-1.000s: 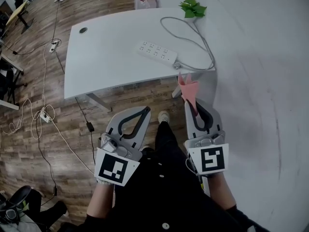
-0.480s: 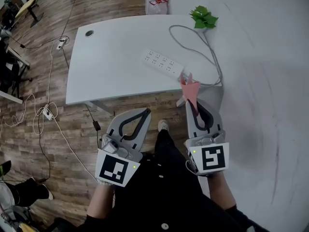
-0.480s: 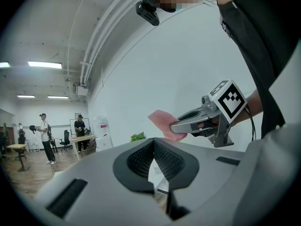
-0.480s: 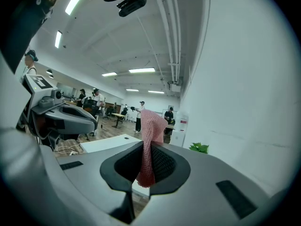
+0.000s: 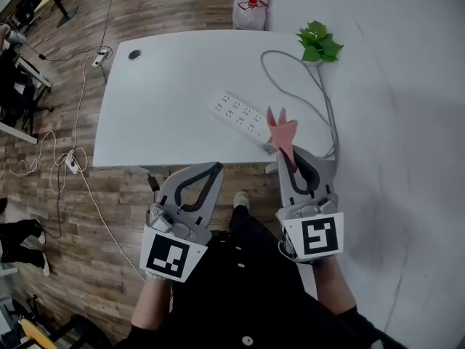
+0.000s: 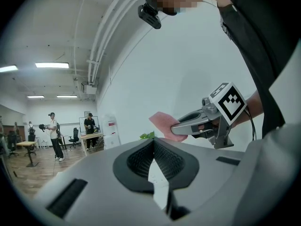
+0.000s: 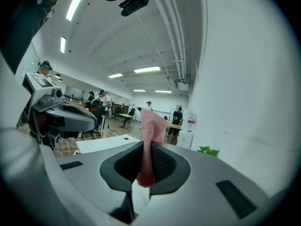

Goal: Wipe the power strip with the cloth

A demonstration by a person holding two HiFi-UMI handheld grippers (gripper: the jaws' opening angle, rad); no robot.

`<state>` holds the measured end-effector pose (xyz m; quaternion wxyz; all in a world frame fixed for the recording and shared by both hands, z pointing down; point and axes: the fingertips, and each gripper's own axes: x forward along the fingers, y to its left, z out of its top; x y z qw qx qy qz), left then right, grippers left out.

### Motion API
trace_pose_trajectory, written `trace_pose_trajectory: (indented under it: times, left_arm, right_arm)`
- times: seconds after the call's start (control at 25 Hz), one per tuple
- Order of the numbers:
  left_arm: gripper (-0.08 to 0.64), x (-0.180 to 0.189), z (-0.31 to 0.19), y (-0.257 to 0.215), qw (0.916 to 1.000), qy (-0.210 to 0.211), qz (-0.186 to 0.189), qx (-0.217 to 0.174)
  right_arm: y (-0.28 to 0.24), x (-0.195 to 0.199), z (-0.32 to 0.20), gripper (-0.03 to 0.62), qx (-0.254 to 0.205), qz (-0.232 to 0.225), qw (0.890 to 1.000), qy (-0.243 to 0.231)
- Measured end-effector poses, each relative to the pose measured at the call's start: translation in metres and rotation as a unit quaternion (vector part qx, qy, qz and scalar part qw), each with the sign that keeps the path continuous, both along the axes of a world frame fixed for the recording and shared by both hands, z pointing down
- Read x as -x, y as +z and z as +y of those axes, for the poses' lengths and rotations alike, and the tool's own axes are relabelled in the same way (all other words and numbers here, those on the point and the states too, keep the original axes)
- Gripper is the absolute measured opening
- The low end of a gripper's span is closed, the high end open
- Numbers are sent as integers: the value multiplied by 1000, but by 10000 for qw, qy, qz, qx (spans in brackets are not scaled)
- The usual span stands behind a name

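A white power strip (image 5: pixel 241 113) lies near the front right of the white table (image 5: pixel 160 107), with its grey cord (image 5: pixel 320 97) looping off to the right. My right gripper (image 5: pixel 289 154) is shut on a pink cloth (image 5: pixel 281 131) that sticks up from its jaws, just short of the strip's near end. The same cloth (image 7: pixel 149 145) fills the closed jaws in the right gripper view. My left gripper (image 5: pixel 216 167) hangs below the table's front edge, jaws closed on nothing. In the left gripper view its jaws (image 6: pixel 154 161) meet, and the right gripper with the cloth (image 6: pixel 165 125) shows beyond.
A small green plant (image 5: pixel 318 41) stands at the table's far right corner against the white wall. A cable hole (image 5: pixel 135 54) sits at the far left. Cables and another power strip (image 5: pixel 71 164) lie on the wooden floor to the left. People stand far back in the room.
The table and power strip have come nearer and lower in the head view. The pink cloth's tip now overlaps the table's front edge beside the strip. Both grippers hold the same pose.
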<state>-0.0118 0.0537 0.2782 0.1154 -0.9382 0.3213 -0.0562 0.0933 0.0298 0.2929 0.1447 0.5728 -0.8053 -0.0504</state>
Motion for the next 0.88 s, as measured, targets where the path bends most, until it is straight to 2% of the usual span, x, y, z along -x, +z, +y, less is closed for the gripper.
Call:
trace_pose_trajectory:
  times: [0.48,0.88]
  left_arm:
    - [14,-47,-75,7,9975,-690,-69,156]
    - [14,-60,-103,4,9961,-858,-135,148]
  right_arm:
    - [12,-48,-85,54,278,-43,9976,-629]
    - [21,-62,-111,54,434,36,9957,-819]
